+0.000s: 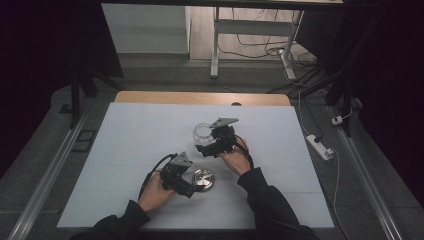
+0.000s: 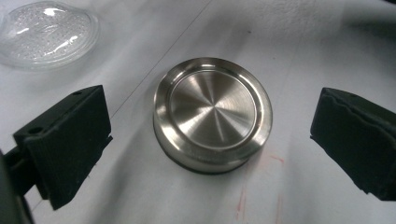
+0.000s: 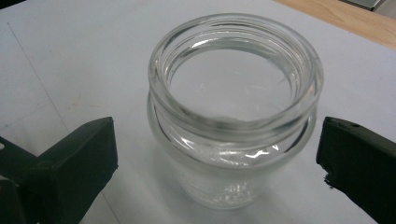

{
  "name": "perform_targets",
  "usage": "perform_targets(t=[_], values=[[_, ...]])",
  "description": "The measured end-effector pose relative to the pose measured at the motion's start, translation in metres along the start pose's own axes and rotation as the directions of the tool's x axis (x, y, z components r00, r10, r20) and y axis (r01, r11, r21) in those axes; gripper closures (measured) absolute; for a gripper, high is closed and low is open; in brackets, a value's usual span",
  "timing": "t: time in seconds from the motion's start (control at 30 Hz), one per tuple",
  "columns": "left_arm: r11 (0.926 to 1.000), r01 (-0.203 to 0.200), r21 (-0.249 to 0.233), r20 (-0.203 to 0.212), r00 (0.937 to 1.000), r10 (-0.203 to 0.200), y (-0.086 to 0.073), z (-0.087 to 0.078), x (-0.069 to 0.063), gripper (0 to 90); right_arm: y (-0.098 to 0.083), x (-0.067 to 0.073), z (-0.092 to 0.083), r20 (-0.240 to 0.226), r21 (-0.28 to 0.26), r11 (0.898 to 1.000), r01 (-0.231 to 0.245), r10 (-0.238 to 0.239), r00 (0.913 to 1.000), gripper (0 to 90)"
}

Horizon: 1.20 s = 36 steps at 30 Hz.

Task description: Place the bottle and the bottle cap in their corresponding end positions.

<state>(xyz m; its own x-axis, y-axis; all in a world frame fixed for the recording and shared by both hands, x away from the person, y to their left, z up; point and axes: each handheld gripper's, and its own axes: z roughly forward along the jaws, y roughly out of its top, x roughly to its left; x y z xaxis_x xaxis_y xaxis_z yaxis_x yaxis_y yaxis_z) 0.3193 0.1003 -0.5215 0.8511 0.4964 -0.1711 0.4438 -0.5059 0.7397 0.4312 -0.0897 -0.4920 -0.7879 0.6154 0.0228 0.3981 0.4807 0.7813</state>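
While right gripper [image 3: 215,163] released, blocks glass jar [image 1: 202,133] base; left gripper [image 2: 210,144] released around lid [image 2: 213,113].

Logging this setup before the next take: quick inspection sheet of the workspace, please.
Surface: white sheet over a wooden table, faint red marks near the lid.
Job's things: steel lid lying flat; glass jar upright, open, empty.
Clutter: nothing seen.
Grippers: left hand-held gripper open, jaws apart from the lid; right hand-held gripper open, jaws either side of the jar, not touching.
Cables: black lead trails from the left one; power strip on the floor.
Surroundings: dark curtains, desk frame behind.
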Motion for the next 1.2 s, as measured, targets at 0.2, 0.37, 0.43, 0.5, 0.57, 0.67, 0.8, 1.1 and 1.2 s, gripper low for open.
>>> perform_targets(t=[0.2,0.37,0.43,0.5,0.57,0.67,0.8,1.1,1.2], values=[[0.9995,0.025,-0.018,0.036,0.9991,-0.025,-0.003,-0.010,0.003,0.0,-0.005,0.000,-0.005,-0.003,-0.006,1.000,-0.018,0.018,0.9998,0.0],[0.9989,0.034,-0.033,0.049,0.9983,-0.032,-0.004,-0.018,0.004,0.0,-0.012,0.002,-0.010,-0.013,0.002,1.000,-0.023,0.023,0.9997,0.0],[0.9988,0.035,-0.035,0.054,0.9980,-0.033,-0.005,-0.021,0.004,0.0,-0.015,0.003,-0.012,-0.020,0.012,1.000,-0.024,0.024,0.9995,0.0],[0.9985,0.038,-0.040,0.051,0.9980,-0.036,-0.006,-0.024,0.005,0.0,-0.017,0.003,-0.014,-0.022,0.016,1.000,-0.018,0.018,0.9996,0.0],[0.9985,0.037,-0.040,0.045,0.9984,-0.035,-0.007,-0.026,0.005,0.0,-0.019,0.004,-0.016,-0.028,0.019,1.000,-0.015,0.015,0.9995,0.0],[0.9991,0.030,-0.029,0.039,0.9988,-0.029,-0.009,-0.030,0.006,0.0,-0.021,0.007,-0.019,-0.040,0.024,1.000,-0.012,0.013,0.9991,0.0],[0.9991,0.035,-0.025,0.038,0.9987,-0.034,-0.013,-0.035,0.007,0.0,-0.024,0.010,-0.023,-0.055,0.021,1.000,-0.010,0.011,0.9984,0.0],[0.9976,0.055,-0.041,0.031,0.9981,-0.054,-0.022,-0.049,0.008,0.0,-0.030,0.015,-0.036,-0.069,0.007,1.000,-0.010,0.010,0.9975,0.0],[0.9971,0.064,-0.042,0.025,0.9977,-0.063,-0.024,-0.053,0.007,0.0,-0.032,0.016,-0.040,-0.074,0.006,1.000,-0.010,0.011,0.9972,0.0]])
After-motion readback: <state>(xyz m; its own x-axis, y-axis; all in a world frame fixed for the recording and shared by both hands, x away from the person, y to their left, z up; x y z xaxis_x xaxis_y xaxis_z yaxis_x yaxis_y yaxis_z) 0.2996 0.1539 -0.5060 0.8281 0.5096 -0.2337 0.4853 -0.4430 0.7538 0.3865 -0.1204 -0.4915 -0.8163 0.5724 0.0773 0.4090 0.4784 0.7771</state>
